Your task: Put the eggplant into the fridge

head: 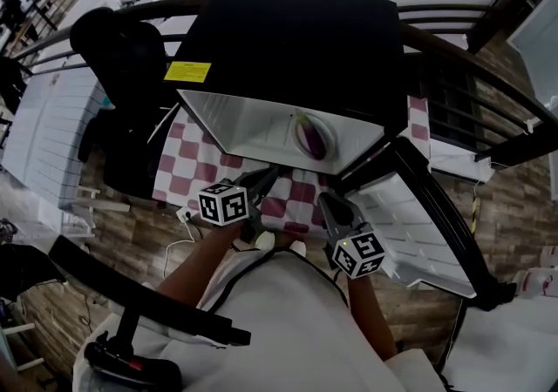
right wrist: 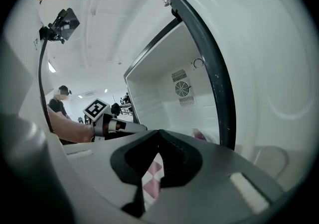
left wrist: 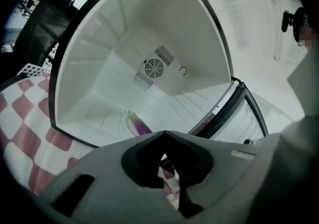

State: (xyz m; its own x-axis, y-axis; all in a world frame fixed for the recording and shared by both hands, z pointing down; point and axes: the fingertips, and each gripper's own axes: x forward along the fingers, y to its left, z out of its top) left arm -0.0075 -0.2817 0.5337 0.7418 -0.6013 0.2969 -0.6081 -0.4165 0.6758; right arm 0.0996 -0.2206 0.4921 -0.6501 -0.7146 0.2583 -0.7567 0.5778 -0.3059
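The purple eggplant (head: 312, 138) lies on a white plate (head: 330, 131) on the floor of the open black fridge (head: 296, 33), whose inside is white. It also shows in the left gripper view as the eggplant (left wrist: 142, 126), and as a pink sliver of eggplant (right wrist: 200, 135) past the door edge in the right gripper view. My left gripper (head: 266, 178) hovers in front of the opening, shut and holding nothing. My right gripper (head: 328, 201) hangs beside it near the door hinge side, jaws together and empty. The left gripper (right wrist: 133, 128) is seen from the right one.
The fridge door (head: 436, 233) stands swung open at the right, with a black seal. A red-and-white checked cloth (head: 187, 155) lies under the fridge. A black chair (head: 122, 59) stands at the left, curved dark rails run behind, and the floor is wooden.
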